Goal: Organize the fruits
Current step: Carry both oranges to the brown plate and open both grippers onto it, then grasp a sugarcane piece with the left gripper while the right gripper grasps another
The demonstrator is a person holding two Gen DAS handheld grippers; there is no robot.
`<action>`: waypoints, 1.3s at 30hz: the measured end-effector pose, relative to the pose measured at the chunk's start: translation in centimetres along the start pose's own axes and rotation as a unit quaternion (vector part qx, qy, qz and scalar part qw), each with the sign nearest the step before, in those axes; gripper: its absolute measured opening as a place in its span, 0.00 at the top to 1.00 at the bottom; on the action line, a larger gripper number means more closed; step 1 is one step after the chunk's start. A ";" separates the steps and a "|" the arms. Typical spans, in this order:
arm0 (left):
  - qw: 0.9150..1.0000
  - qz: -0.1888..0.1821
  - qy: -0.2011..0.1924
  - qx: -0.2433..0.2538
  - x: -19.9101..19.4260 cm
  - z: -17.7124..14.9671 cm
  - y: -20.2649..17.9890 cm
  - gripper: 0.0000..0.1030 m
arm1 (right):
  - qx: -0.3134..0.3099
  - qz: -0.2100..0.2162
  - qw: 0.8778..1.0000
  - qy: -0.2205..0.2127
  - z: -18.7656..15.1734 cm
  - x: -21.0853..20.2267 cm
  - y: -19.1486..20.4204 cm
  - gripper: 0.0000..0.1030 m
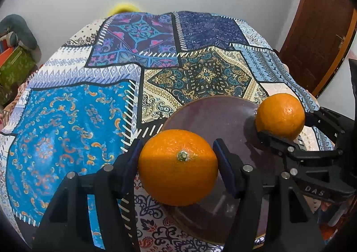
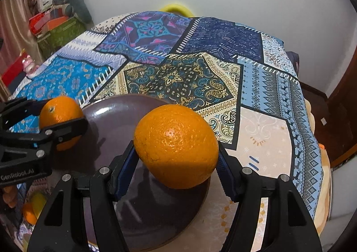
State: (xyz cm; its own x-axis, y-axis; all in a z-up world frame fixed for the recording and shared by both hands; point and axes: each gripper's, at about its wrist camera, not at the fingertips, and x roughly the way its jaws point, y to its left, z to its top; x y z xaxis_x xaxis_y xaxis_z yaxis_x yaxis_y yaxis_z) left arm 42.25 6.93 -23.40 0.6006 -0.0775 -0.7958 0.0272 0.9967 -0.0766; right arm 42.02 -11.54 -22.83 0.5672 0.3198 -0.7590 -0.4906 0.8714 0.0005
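Spread across most of both frames: a table under a patchwork tablecloth (image 1: 73, 118) in blues, creams and purples, bare of fruit wherever the cloth shows. Lower centre of both views, a dark brown plate (image 1: 223, 116), its glossy surface showing nothing on it yet, so no orange delivered so far by the look of things. Over the plate's near left part in the left wrist view, the left gripper (image 1: 177, 162), closed to a middling width on an orange (image 1: 178, 167) with its green stem end facing the camera, both blue pads pressed to its sides. At the right edge of that same view, over the plate's far right rim, the right gripper (image 1: 283, 122), likewise clamped on a second orange (image 1: 280, 116); in the right wrist view this second orange fills the centre, held above the plate's middle. Neither fruit seemingly touching the plate, both apparently poised above it. Judged progress: two oranges picked up and brought to the plate, setting down and releasing left to do. More fruit perhaps waiting: orange and yellow shapes (image 2: 31, 209) blurred at the lower left edge of the right wrist view, too unclear to name. Smallest: a yellow rounded object (image 2: 176, 8) beyond the table's far edge, upper centre.
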 end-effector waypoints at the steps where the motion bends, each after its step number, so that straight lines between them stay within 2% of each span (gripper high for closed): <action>1: 1.000 -0.002 0.004 -0.001 0.2 0.0 0.0 0.38 | -0.001 0.001 1.000 0.002 0.0 0.1 0.1 0.39; 13: 1.000 -0.008 0.006 0.007 -0.1 -0.5 -0.3 0.36 | 0.005 0.005 1.000 0.018 -0.3 0.9 0.2 0.38; 17: 1.000 -0.016 -0.008 0.009 -1.4 -0.5 -0.5 0.34 | 0.000 0.002 1.000 0.023 -0.5 0.6 0.5 0.38; 19: 1.000 -0.012 -0.013 0.011 -2.2 -0.5 -0.6 0.33 | 0.004 0.004 1.000 0.015 -0.6 0.0 0.5 0.29; 21: 1.000 -0.014 -0.015 0.011 -3.0 -0.7 -0.5 0.33 | 0.004 -0.002 1.000 0.005 -0.8 -0.7 0.6 0.26; 31: 0.999 0.007 -0.043 0.008 -9.7 -3.0 0.1 0.33 | -0.020 -0.020 0.999 -0.032 -1.8 -6.3 2.1 0.26; 39: 0.999 0.008 -0.041 0.002 -14.3 -7.3 -0.3 0.33 | -0.022 -0.019 0.997 -0.066 -4.0 -12.2 3.4 0.25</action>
State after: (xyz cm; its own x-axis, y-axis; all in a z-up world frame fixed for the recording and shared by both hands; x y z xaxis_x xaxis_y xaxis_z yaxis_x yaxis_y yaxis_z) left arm 27.83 7.54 -16.33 0.6639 -0.0595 -0.7454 0.0203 0.9979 -0.0615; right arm 30.80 -14.01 -16.13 0.6671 0.3359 -0.6650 -0.4941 0.8675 -0.0576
